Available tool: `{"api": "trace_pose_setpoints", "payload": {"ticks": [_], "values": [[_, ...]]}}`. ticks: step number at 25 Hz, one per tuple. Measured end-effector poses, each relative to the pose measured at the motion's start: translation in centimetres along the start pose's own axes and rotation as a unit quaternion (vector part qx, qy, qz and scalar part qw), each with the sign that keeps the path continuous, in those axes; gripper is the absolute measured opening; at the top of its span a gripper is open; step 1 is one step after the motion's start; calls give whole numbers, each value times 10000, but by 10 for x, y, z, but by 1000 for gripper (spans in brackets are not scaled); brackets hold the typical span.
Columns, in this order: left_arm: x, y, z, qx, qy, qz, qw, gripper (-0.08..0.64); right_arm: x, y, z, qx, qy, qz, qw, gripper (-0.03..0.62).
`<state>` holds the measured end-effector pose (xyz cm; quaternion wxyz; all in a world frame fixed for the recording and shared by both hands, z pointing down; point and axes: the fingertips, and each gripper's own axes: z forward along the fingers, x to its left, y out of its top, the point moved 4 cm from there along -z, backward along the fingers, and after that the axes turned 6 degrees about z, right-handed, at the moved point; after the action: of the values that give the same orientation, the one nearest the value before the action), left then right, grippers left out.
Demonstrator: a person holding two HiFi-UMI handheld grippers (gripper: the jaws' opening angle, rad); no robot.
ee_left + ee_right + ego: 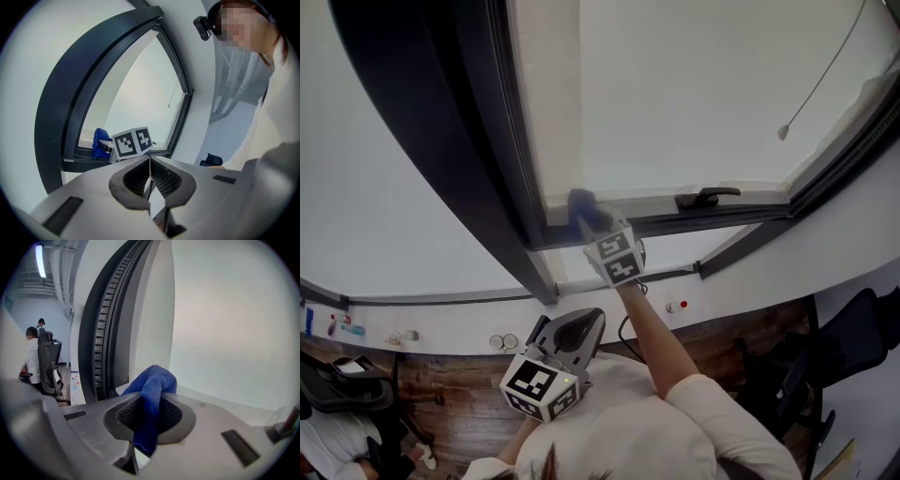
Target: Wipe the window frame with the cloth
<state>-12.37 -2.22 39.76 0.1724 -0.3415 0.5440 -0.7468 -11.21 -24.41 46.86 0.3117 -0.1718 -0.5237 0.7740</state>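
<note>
One window frame [502, 169], dark and broad, encloses a single pale pane; its bottom rail runs along the lower edge, above a white sill [441, 319]. Two grippers are in view, each bearing a cube with square markers.

The right gripper [587, 221] is raised on an outstretched arm to the lower left corner of the frame. Its jaws are closed tightly on the one blue cloth [152, 385], with only the thickness of the fabric between them. A bunched fold of the cloth stands out beyond the jaw tips, and a short tail hangs behind them. In the head view the cloth [583, 206] lies against the bottom rail, just beside the dark upright.

The left gripper [150, 174] is held low near the person's chest, well apart from the frame. Its jaws are pressed together with nothing between them.

One black handle [706, 198] sits on the bottom rail towards its right end. One thin cord [825, 80] hangs across the upper right of the pane.
</note>
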Motion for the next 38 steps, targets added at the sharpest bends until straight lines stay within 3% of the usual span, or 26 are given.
{"api": "trace_pose_setpoints", "payload": {"ticks": [38], "values": [[-26, -9, 8, 27, 94, 60, 9999, 11, -59, -20, -39, -275, -366, 439, 9980, 54]]}}
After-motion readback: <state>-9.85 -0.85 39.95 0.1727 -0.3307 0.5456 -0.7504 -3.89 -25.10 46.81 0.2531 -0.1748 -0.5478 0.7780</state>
